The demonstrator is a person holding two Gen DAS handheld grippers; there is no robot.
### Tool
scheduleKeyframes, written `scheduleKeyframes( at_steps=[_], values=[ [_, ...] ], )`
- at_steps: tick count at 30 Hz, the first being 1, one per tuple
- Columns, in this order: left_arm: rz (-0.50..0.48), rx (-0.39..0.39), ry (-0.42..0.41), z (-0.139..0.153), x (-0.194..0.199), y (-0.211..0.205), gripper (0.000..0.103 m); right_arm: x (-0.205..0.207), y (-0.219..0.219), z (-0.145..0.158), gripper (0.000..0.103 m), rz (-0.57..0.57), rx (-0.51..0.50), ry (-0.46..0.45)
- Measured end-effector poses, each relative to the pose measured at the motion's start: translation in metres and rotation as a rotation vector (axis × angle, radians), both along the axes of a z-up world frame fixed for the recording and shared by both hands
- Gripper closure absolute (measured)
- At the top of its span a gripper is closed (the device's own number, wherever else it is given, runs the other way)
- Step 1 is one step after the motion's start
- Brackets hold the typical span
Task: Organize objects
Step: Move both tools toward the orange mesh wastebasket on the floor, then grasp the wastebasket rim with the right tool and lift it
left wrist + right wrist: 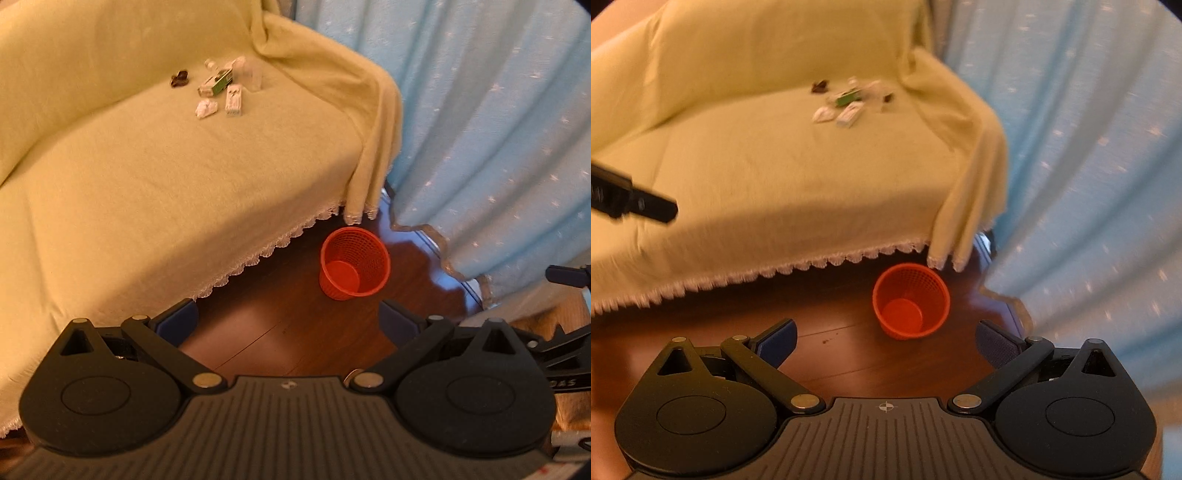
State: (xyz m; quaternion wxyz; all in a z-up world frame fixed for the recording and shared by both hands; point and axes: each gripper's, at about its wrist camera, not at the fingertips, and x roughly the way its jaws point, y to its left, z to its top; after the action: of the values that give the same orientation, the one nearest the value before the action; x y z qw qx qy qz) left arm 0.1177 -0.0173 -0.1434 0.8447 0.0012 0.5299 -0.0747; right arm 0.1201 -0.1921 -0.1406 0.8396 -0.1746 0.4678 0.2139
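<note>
Here both claws, left (288, 321) and right (886, 339), gape empty above bare floor (280, 332).

Small sofa clutter (846, 103) blurred, perhaps packets; indistinct.

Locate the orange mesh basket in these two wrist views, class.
The orange mesh basket stands upright and empty on the wooden floor, just off the sofa cover's lace-trimmed corner, with the blue curtain to its right.
</note>
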Motion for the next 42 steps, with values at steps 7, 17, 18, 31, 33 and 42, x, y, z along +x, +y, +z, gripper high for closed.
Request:
scheduleKeyframes(
  at_steps=[7, 17, 18, 31, 33, 42],
  values=[
    [0.020, 0.038, -0.003, -0.083, 0.058, -0.018, 0.001, 0.078, -0.008, -0.124, 0.021, 0.165, -0.066, 0.051],
    [-0.165, 0.100, 0.051, -0.270, 0.124, -0.047, 0.001, 0.141, 0.010, -0.334, 0.037, 0.354, -0.182, 0.092],
    [-0.176, 0.100, 0.056, -0.289, 0.128, -0.048, 0.001, 0.145, 0.011, -0.355, 0.038, 0.362, -0.195, 0.092],
    [-0.172, 0.068, 0.057, -0.420, 0.141, -0.041, 0.001, 0.177, 0.019, -0.548, 0.066, 0.543, -0.366, 0.078],
    [-0.166, 0.062, 0.054, -0.424, 0.141, -0.041, 0.001, 0.178, 0.020, -0.559, 0.069, 0.584, -0.381, 0.065],
    [-0.150, 0.038, 0.056, -0.433, 0.140, -0.039, 0.001, 0.199, 0.024, -0.580, 0.085, 0.648, -0.394, 0.060]
  ],
)
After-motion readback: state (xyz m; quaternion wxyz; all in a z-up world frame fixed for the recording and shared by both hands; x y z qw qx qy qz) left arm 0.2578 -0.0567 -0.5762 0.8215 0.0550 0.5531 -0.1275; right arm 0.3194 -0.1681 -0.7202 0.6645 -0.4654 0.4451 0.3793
